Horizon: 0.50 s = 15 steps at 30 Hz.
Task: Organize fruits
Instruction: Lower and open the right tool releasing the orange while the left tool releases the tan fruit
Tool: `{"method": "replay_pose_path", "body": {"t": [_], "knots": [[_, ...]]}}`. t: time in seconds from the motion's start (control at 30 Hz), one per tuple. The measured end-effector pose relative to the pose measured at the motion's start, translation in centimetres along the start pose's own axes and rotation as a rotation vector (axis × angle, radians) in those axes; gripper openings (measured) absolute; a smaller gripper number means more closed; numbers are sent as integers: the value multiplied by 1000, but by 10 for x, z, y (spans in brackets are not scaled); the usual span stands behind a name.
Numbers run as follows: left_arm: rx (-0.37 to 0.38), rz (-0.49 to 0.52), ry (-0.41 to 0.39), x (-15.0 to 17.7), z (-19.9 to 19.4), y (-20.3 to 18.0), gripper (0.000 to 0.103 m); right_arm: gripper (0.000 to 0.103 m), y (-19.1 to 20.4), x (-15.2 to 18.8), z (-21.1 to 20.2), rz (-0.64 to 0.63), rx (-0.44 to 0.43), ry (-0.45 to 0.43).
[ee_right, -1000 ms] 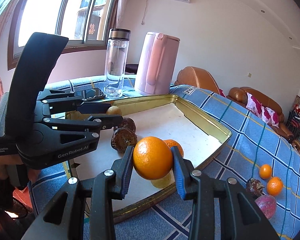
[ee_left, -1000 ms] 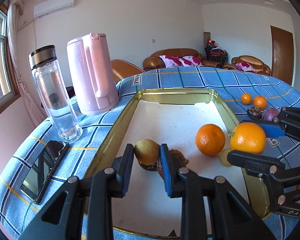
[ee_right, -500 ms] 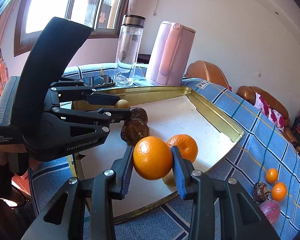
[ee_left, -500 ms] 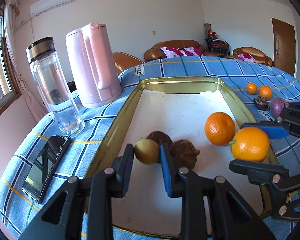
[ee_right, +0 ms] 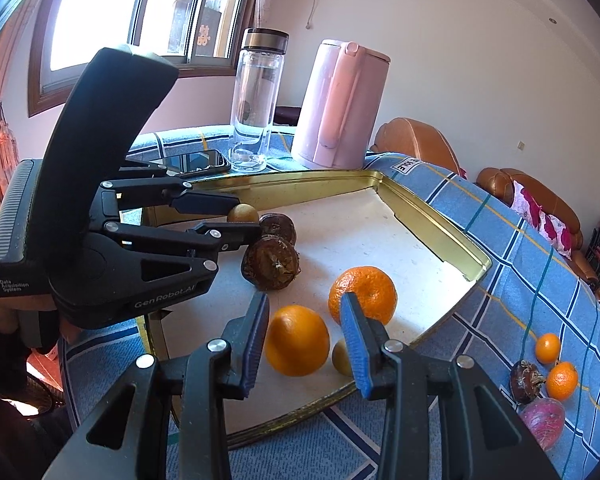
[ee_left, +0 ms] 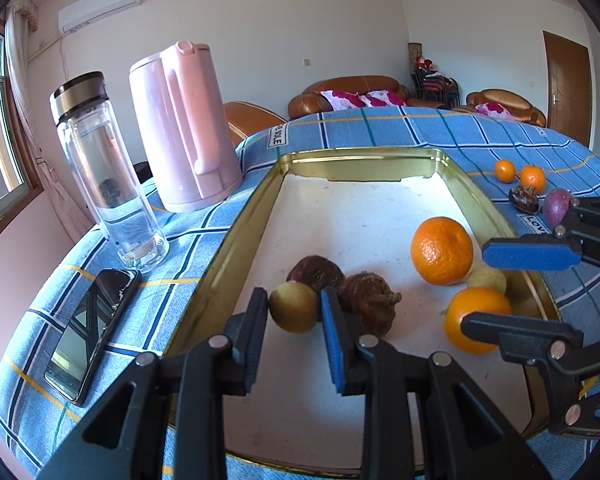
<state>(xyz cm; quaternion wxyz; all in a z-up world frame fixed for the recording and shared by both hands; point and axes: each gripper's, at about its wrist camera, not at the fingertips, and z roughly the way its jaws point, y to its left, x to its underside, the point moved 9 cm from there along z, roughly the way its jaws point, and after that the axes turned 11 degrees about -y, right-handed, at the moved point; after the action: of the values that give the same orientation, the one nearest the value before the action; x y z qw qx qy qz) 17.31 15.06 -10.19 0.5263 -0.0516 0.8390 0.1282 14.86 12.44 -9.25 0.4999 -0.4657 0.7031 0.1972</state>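
Observation:
My left gripper [ee_left: 294, 312] is shut on a small yellow-green fruit [ee_left: 294, 311], held low over the gold-rimmed tray [ee_left: 236, 232] beside two brown fruits [ee_left: 370, 304]. My right gripper [ee_right: 304, 336] stands open. An orange [ee_right: 296, 340] sits between its pads on the tray floor, with a gap at the right pad. A second orange [ee_right: 362, 294] and another yellow-green fruit [ee_right: 340, 358] lie just beyond it. In the right wrist view the left gripper [ee_right: 246, 218] holds its fruit at the tray's left side.
Two small oranges [ee_right: 547, 347], a dark fruit [ee_right: 524, 376] and a purple fruit [ee_right: 542, 422] lie on the blue checked cloth right of the tray. A pink kettle [ee_left: 184, 128], a glass bottle [ee_left: 104, 168] and a phone [ee_left: 92, 328] stand to its left.
The right gripper's pads have parted and its orange has dropped from between them onto the tray floor. The left gripper still grips the yellow-green fruit, close to where it was.

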Motion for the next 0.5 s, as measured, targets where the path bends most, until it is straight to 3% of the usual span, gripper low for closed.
{"method": "replay_pose_path", "body": {"t": [0.07,0.23,0.33,0.5], "knots": [[-8,2,-4,0,0,1,30,47,-1,0,0,2,7,-2],[-39,2,-37,-5,-8,4,66,62,-3,-3,-5,-8,37,-26],[-32,-10,-52,-8,-13,3,74,62,-10,-6,-13,2,75,-63],[1,-33,-108,-26,-29,-6,81,62,-46,-2,-39,11,215,-92]]}}
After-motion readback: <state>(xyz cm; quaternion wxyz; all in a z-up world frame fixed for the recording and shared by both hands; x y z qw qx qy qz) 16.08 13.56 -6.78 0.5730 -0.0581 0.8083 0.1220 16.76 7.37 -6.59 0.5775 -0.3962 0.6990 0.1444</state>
